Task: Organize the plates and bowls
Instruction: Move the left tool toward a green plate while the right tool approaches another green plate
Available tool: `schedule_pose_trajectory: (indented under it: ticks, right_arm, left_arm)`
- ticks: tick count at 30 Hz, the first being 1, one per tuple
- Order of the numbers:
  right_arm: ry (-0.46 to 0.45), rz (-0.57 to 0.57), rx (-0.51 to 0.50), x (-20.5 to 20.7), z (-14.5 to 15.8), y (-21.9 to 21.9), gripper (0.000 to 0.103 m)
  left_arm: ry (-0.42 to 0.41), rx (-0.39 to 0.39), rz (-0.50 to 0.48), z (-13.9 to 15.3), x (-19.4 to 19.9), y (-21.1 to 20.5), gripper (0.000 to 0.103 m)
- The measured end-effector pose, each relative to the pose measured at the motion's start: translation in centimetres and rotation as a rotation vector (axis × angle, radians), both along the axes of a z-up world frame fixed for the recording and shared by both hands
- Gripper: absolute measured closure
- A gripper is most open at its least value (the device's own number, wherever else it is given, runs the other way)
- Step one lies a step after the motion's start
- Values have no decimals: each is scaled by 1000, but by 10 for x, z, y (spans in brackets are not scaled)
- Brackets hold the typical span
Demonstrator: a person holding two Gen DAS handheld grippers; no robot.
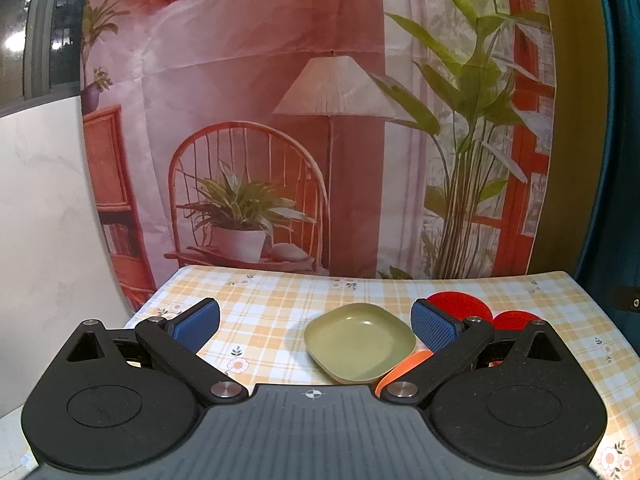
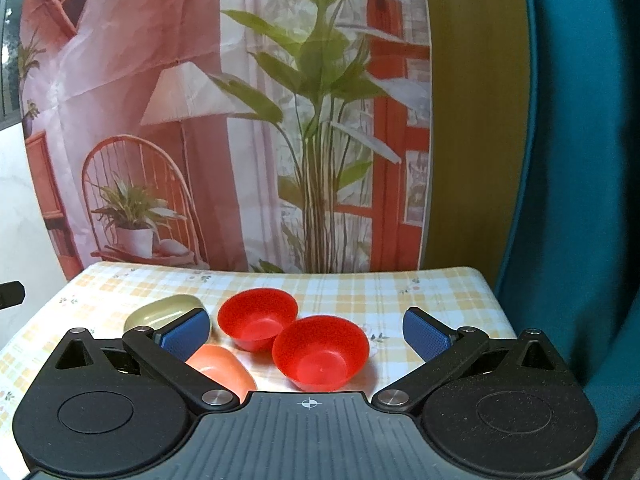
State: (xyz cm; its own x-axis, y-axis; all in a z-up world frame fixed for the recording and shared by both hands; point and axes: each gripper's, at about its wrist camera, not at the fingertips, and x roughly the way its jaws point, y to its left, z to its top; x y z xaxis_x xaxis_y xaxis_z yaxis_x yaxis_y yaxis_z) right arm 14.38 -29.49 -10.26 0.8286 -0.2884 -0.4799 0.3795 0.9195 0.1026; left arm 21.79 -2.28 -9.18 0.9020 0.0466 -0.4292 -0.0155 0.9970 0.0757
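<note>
Nearest to me, the left gripper is held low over the near edge of the table, its two blue pads spread wide with nothing between them. The right gripper is the same: fingers far apart, holding nothing, above the checked tablecloth.

Just beyond the right gripper stands the near red bowl, upright, and a little farther and to the left the far red bowl. Their rims look to be touching or almost touching; I cannot tell which. To the left of the bowls lies the orange plate, partly hidden behind the right gripper's left finger. Farther left and beyond it is the green square plate, which sits directly before the left gripper. The two plates lie close, the orange one partly under the green one's near right corner, as it seems.

All four pieces look like thin plastic: light, stiff, a bit slippery, not fragile. I judge the best hold is on the rim, one pad inside and one outside, because the smooth walls could slide out.

At the far side hangs a printed backdrop with a lamp and plants.
</note>
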Motion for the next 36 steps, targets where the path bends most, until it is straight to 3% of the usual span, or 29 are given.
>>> schedule_pose_trajectory:
  ticks: [19,27,36]
  right_arm:
    - [60,-10,73,20,-40,-6,3]
    - [108,18,98,31,-57,-2,14]
    - [142,55,90,41,-68,7,24]
  left_arm:
    - [93,-33,31,-36,23,21,0]
    - [152,-75,-1,-54,29,26,1]
    - [205,-81,-61,-70,31,19,15]
